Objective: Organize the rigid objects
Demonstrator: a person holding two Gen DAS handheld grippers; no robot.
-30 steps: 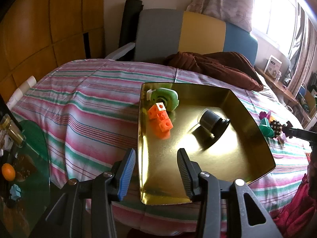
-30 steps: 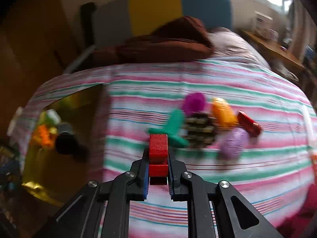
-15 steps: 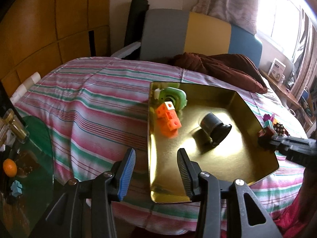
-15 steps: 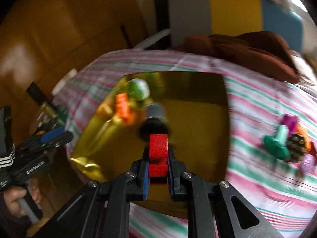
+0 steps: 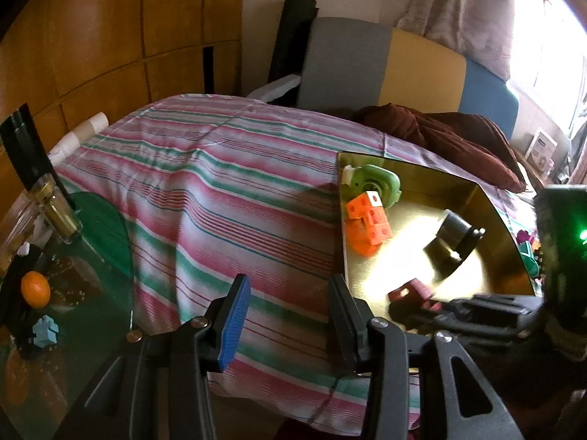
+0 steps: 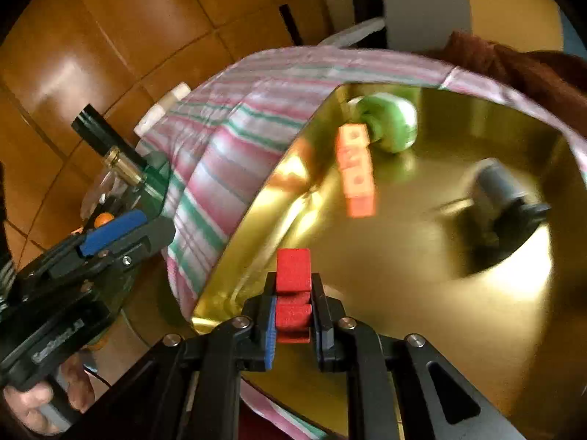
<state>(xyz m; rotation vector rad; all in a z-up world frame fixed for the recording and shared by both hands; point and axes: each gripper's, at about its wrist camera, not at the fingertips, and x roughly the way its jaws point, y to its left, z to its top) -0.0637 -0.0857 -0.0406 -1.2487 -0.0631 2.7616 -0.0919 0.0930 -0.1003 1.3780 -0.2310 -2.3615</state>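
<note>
On striped bed [image 5: 205, 183], over gold tray [image 6: 422, 330]: right gripper [image 6: 293, 308] clamped on red block [image 6: 292, 275] for drop-off, left gripper [image 5: 286, 315] gaping, empty.

Wood-panelled wall [image 5: 110, 36] at left. Bed with striped cover [image 5: 220, 190]; headboard [image 5: 403, 66] in grey, yellow and blue panels. Bright window [image 5: 543, 36] at right, curtain [image 5: 458, 11] beside it.

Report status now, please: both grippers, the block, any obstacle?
Right gripper shut on red block, over gold tray. Left gripper open, empty. No obstacle below.
</note>
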